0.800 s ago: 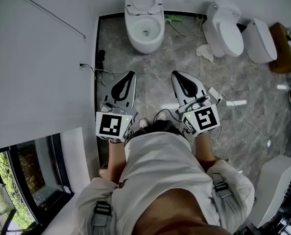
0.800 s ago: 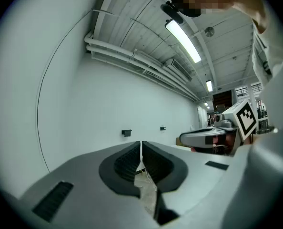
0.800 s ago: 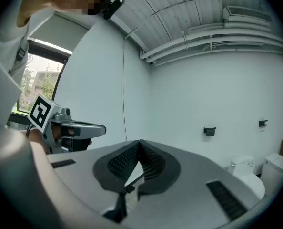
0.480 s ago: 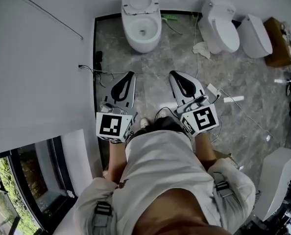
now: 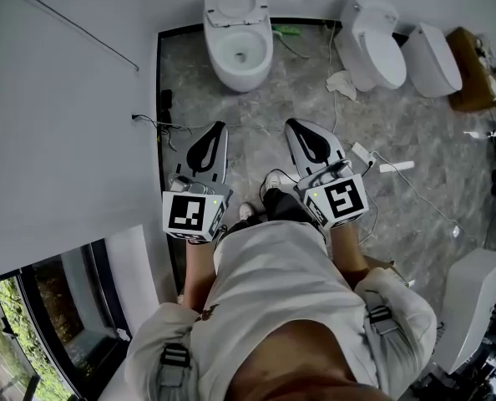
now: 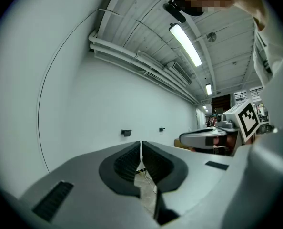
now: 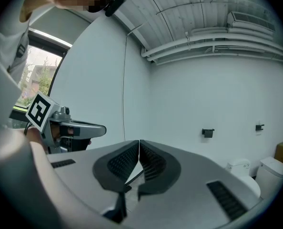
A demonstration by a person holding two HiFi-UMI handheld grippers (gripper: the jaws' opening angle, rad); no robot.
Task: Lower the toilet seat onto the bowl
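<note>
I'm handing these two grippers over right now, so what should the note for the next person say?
Left gripper: shut, empty, held level.
Right gripper: the same.
The bowl stands ahead by the wall, open, its seat raised; both grippers are well short of it.
Done: nothing yet.
Left: step closer, tip the seat down onto the bowl.

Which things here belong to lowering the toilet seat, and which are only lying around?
For the job: toilet bowl, raised seat, left gripper, right gripper.
Lying around: closed toilet, another toilet, crumpled cloth, floor cables, brown box.
</note>
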